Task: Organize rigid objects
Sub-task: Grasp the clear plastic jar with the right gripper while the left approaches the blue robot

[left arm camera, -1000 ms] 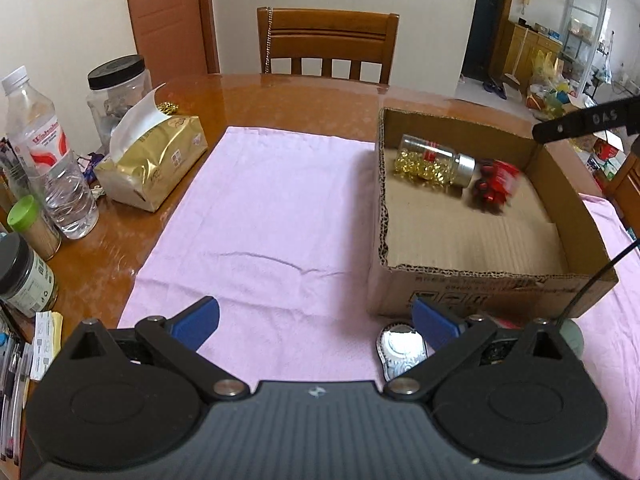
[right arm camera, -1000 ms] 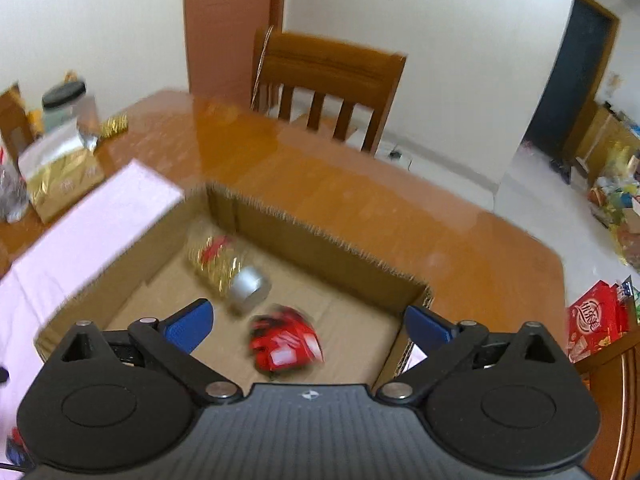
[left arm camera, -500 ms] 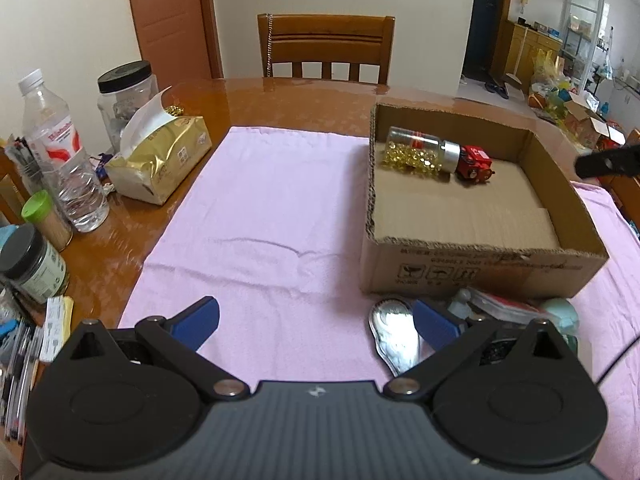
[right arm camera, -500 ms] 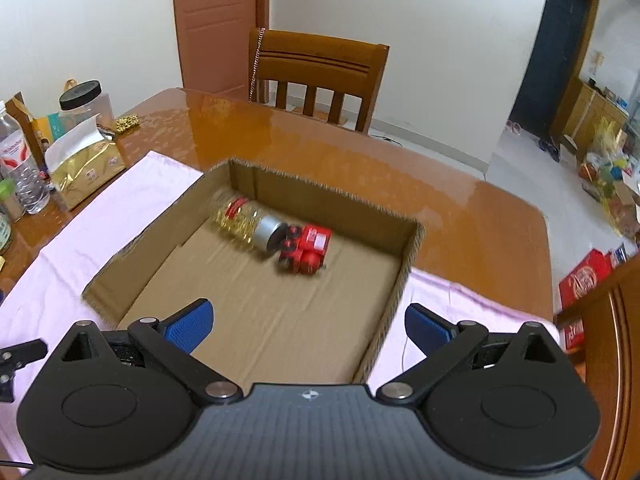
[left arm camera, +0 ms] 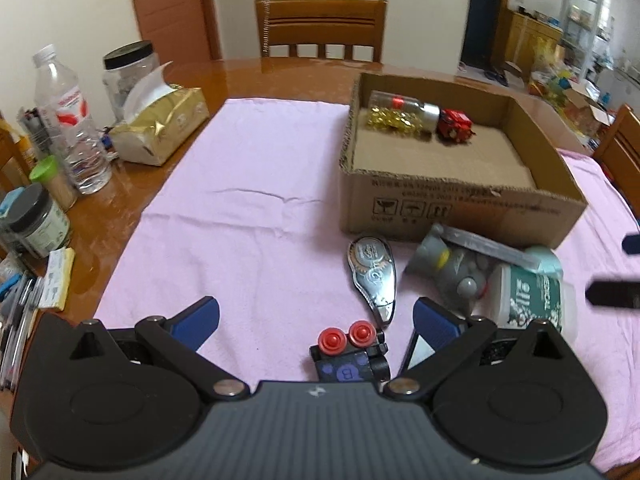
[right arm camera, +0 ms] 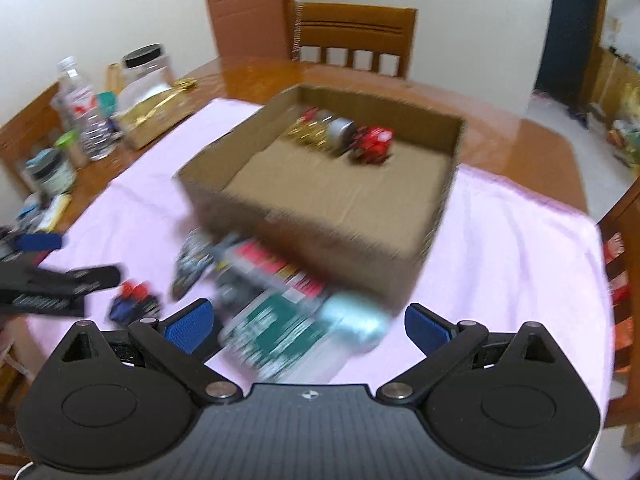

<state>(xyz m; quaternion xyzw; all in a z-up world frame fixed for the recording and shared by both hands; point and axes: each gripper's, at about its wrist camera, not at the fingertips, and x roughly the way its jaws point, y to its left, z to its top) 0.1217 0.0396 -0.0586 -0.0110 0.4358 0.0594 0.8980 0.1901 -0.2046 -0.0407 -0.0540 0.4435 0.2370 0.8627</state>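
A cardboard box (left arm camera: 460, 208) stands on a pink cloth (left arm camera: 248, 184) and holds a capsule bottle (left arm camera: 404, 114) and a red toy car (left arm camera: 454, 125). In front of the box lie a silver correction-tape dispenser (left arm camera: 374, 274), a grey toy (left arm camera: 452, 272), a green-labelled white bottle (left arm camera: 528, 296) and a small blue toy with red knobs (left arm camera: 348, 354). My left gripper (left arm camera: 316, 320) is open and empty just above the blue toy. My right gripper (right arm camera: 308, 324) is open and empty above the green-labelled bottle (right arm camera: 288, 328), in a blurred view.
On the wooden table at the left stand a gold tissue pack (left arm camera: 160, 128), a water bottle (left arm camera: 68, 120), a black-lidded jar (left arm camera: 128, 76) and smaller jars (left arm camera: 36, 220). A wooden chair (left arm camera: 320, 28) stands behind the table. Another chair (left arm camera: 620, 152) is at the right.
Both grippers have pulled back from the box toward the near edge of the cloth. The loose objects in front of the box have come into view. The right view is now blurred.
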